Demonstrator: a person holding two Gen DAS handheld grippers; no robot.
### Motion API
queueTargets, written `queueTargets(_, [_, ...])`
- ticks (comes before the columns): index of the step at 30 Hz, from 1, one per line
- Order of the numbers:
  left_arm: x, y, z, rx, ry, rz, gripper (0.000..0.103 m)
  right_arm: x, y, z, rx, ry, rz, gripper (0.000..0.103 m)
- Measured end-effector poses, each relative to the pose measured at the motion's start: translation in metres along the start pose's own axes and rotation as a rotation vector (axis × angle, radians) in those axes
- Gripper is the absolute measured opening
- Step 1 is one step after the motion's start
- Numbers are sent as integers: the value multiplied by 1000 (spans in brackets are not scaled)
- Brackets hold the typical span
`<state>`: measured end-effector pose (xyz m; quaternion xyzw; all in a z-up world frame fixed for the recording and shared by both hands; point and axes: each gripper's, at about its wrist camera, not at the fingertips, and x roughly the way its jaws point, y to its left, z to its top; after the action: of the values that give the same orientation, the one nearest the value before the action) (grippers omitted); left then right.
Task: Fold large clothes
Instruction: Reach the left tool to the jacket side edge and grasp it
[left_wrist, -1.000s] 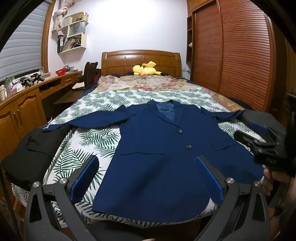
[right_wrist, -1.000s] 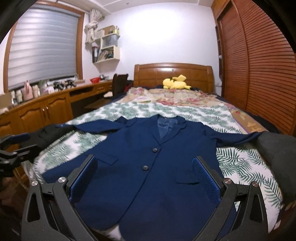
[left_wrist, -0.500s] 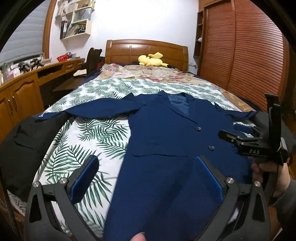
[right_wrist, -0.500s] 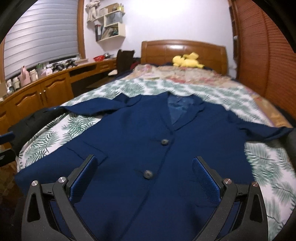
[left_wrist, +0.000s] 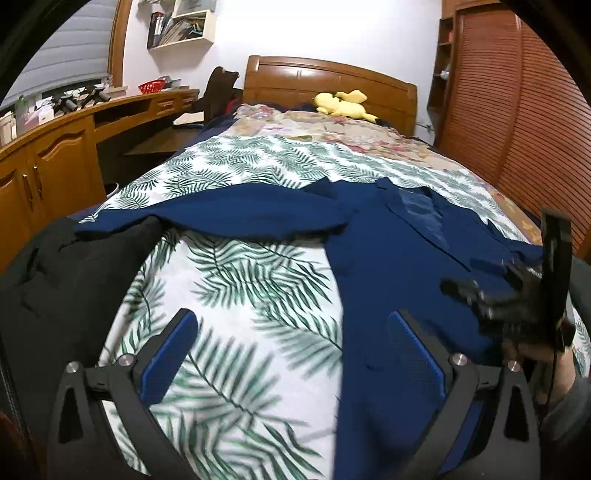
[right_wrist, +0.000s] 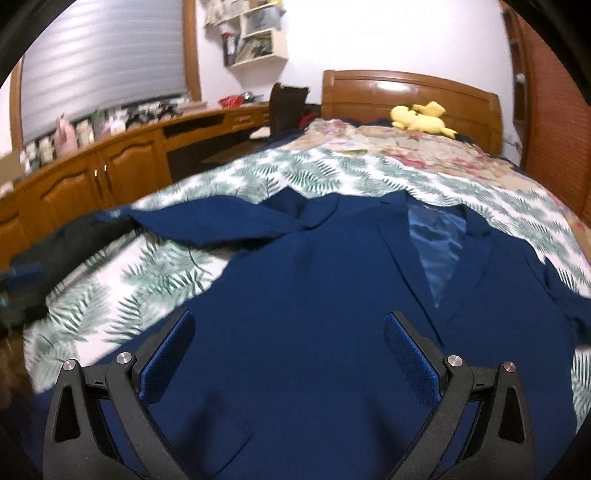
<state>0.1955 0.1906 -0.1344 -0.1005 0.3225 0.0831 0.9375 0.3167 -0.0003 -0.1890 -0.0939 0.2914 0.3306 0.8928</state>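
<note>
A navy blue blazer (left_wrist: 399, 258) lies face up on the leaf-print bedspread (left_wrist: 240, 295), sleeves spread out, lapels open on a shiny lining (right_wrist: 436, 243). My left gripper (left_wrist: 291, 354) is open, low over the bedspread beside the blazer's left edge, its right finger (left_wrist: 417, 354) above the blue cloth. My right gripper (right_wrist: 288, 354) is open, close above the blazer's front panel. In the left wrist view the right gripper (left_wrist: 509, 306), blurred, is held by a hand at the right. The left sleeve (left_wrist: 221, 214) reaches onto a black garment.
A black garment (left_wrist: 55, 288) lies on the bed's left edge. A yellow plush toy (left_wrist: 343, 107) sits by the wooden headboard (left_wrist: 332, 81). Wooden cabinets and a desk (left_wrist: 55, 147) run along the left; slatted wardrobe doors (left_wrist: 517, 110) stand on the right.
Both grippers have moved forward and down, closer to the bed. The left one has shifted left, now over the bedspread at the blazer's edge. Both stay open.
</note>
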Motion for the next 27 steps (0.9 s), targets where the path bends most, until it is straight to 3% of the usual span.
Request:
queueTargets(2, [11,9,8,-12,7,7,103,8,-6,-6,23,23,33,103])
queueTargets(6, [38,22,26,-22,19,24,99,0,-8,-10,38,-30,42,103])
queueTargets(10, [61,26,44,-17,9,44,95,11,-1,-9,-1,7,39,103])
queueTargets(14, [89,46,58,-79,31,50,87,10,-2,-10,7,-8,38,103])
queueTargets(16, [105,56,63,-102,53,89,84,14,-8,-12,35,-2,46,103])
queueTargets(20, [134,76,67,-148,88,127,82,16,-16,-13,80,6,52,103])
queueTargets(27, [166,107,69,-286,132,112,79,14,-9,-13,52,-3,34,103])
